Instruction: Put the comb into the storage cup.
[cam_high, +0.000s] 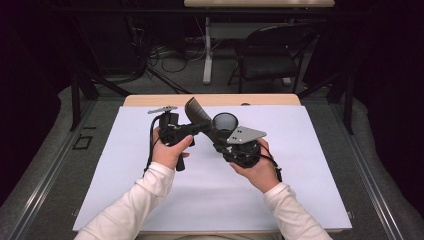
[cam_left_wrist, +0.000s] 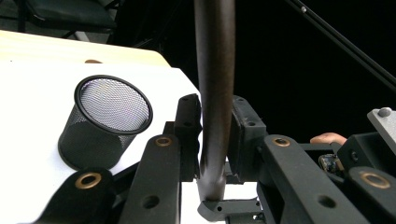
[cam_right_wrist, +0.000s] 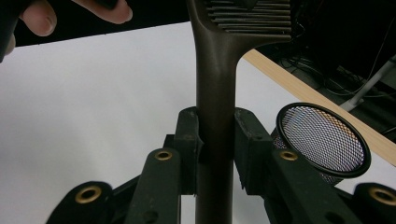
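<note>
A dark brown slotted spatula (cam_high: 198, 114) is held above the white sheet, head tilted up and away. My left gripper (cam_high: 199, 129) is shut on its handle (cam_left_wrist: 214, 93), which stands upright between the jaws. My right gripper (cam_high: 218, 137) is also shut on the handle (cam_right_wrist: 215, 107), with the slotted head (cam_right_wrist: 250, 16) above it. A black mesh cup (cam_high: 225, 122) stands upright on the sheet just behind the grippers; it appears left of the jaws in the left gripper view (cam_left_wrist: 109, 119) and right of them in the right gripper view (cam_right_wrist: 322, 140).
A white sheet (cam_high: 300, 165) covers most of the wooden table (cam_high: 150, 100). Behind the table are a folding chair (cam_high: 272, 55), a table leg and cables on the floor. The left hand's fingers (cam_right_wrist: 46, 16) show at the top left of the right gripper view.
</note>
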